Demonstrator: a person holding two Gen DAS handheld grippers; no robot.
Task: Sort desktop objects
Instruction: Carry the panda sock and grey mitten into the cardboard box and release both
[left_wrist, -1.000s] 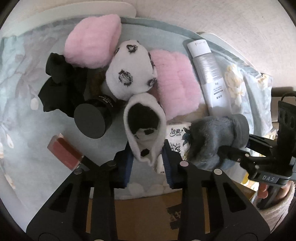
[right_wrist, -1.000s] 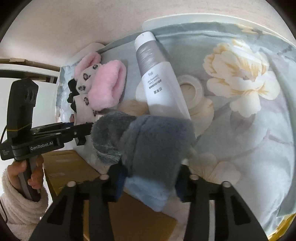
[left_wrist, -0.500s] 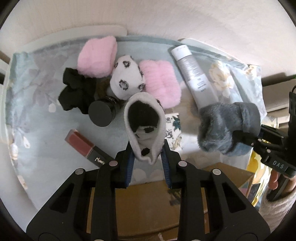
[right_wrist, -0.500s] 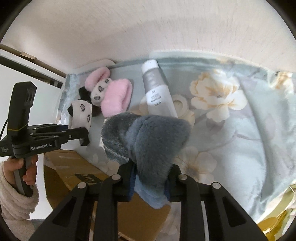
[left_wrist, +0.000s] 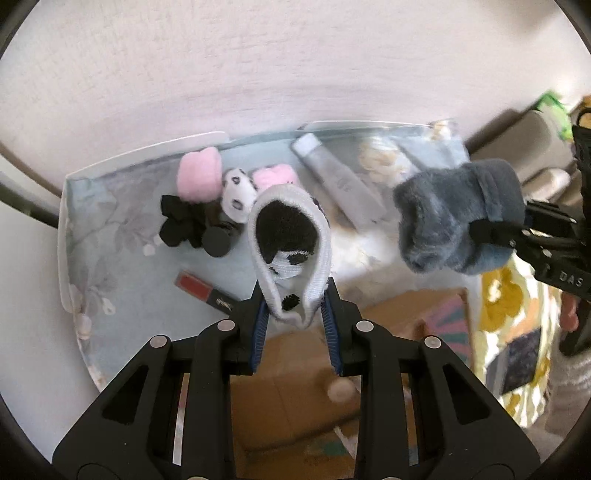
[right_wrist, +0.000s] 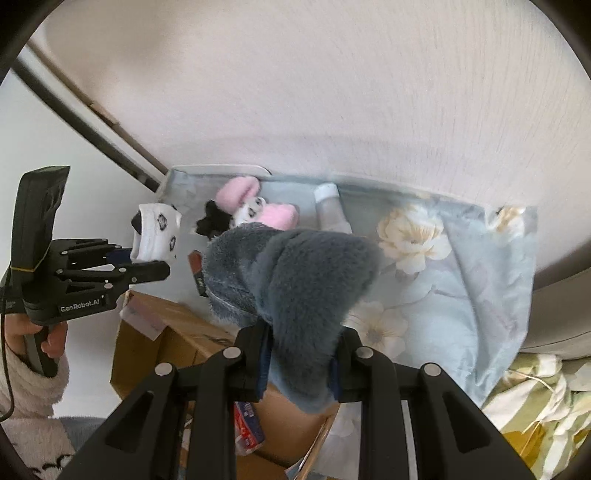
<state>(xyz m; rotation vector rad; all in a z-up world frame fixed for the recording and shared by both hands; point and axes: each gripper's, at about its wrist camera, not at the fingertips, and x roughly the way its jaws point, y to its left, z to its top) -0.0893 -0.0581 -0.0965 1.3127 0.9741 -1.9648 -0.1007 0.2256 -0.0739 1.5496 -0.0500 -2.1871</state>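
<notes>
Pinching the spotted white sock (left_wrist: 290, 254) by its lower end, your left gripper (left_wrist: 293, 314) holds it up in the air with the dark mouth gaping toward the camera, while your right gripper (right_wrist: 299, 363) is clamped on the grey fleece sock (right_wrist: 291, 273), whose bulk flops forward over the fingers. Both are soft and light, so they should sag and swing rather than slip; you would do best to grip through a doubled fold of fabric near the cuff, since a single thin layer could creep out between the pads. Both socks hang above the cardboard box (right_wrist: 162, 332) that sits just in front of the table, which looks like the drop place for soft things. Beyond, on the floral cloth (right_wrist: 461, 280), lie two pink fluffy socks (left_wrist: 197, 177), another spotted sock (left_wrist: 236, 192), a black scrunchie (left_wrist: 177, 221), a dark jar (left_wrist: 218, 240), a red lip gloss (left_wrist: 199, 290) and a grey tube (left_wrist: 340, 181).
</notes>
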